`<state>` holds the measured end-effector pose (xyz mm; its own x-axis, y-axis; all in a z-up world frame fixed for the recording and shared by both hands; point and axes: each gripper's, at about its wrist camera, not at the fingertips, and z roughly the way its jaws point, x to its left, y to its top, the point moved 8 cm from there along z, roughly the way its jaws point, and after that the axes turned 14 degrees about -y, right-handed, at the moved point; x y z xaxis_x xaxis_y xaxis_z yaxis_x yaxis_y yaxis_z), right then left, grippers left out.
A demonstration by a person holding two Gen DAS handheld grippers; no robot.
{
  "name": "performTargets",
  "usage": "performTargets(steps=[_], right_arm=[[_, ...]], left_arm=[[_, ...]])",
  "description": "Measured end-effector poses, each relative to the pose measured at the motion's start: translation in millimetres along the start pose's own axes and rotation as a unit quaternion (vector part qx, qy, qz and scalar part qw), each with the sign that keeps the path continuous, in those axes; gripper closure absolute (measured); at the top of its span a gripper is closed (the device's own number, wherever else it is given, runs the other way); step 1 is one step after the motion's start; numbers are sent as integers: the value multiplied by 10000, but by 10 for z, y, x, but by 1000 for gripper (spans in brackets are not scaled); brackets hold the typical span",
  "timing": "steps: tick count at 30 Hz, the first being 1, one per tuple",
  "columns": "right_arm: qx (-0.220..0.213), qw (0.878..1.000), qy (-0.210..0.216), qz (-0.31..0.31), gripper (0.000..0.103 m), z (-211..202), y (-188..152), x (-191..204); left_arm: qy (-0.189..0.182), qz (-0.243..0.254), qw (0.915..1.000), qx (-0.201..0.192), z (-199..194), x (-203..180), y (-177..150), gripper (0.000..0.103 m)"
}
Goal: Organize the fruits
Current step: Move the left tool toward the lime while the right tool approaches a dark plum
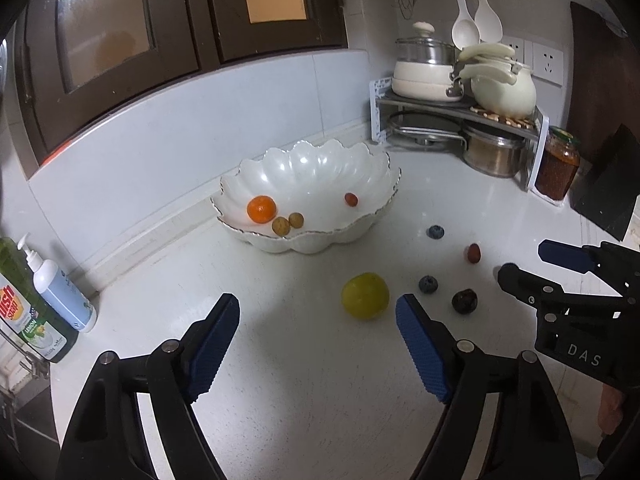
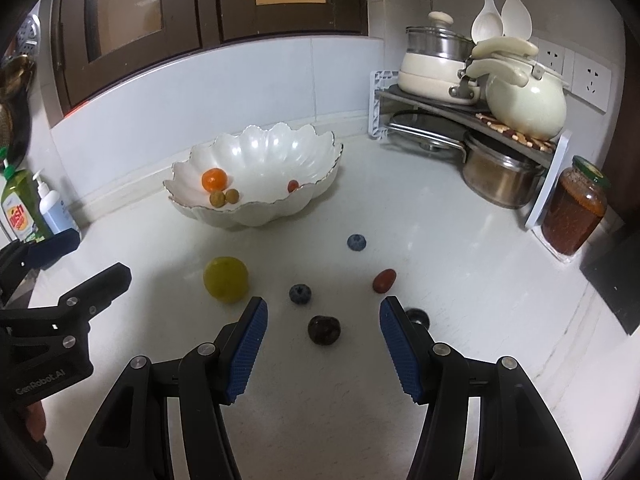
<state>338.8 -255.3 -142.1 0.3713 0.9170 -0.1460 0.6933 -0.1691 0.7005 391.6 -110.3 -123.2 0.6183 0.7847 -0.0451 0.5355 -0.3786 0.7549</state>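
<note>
A white scalloped bowl [image 1: 304, 240] [image 2: 256, 216] at the back of the counter holds an orange [image 1: 261, 209], two small brown fruits [image 1: 281, 225] and a little red one [image 1: 351, 199]. On the counter lie a yellow-green fruit [image 1: 365, 295] [image 2: 226, 279], two blueberries [image 2: 300, 294] [image 2: 356, 242], a red fruit [image 2: 384, 281] and a dark fruit [image 2: 324, 330]. My left gripper [image 1: 318, 304] stands open, the yellow-green fruit just beyond its right fingertip. My right gripper [image 2: 323, 306] is open above the dark fruit, which lies between its fingers untouched. Another dark berry [image 2: 418, 315] is half hidden behind its right finger.
A dish-soap bottle [image 1: 24, 308] and a pump bottle [image 1: 60, 292] stand at the left edge. In the back right corner a rack [image 1: 460, 120] carries pots and a kettle, with a brown jar [image 1: 558, 164] and a dark board [image 1: 608, 188] beside it.
</note>
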Motion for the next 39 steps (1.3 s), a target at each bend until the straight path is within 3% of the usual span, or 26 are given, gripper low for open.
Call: performTargets(steps=[22,39], right_arm=[[194,9993,-7,-329,44,350,-181,163],[486,9985,55,-251,45,625,-293,186]], left_arm=[[-333,510,9975,355,493,-21,-200,24],[-454,698,9947,597,850,-34,-238,24]])
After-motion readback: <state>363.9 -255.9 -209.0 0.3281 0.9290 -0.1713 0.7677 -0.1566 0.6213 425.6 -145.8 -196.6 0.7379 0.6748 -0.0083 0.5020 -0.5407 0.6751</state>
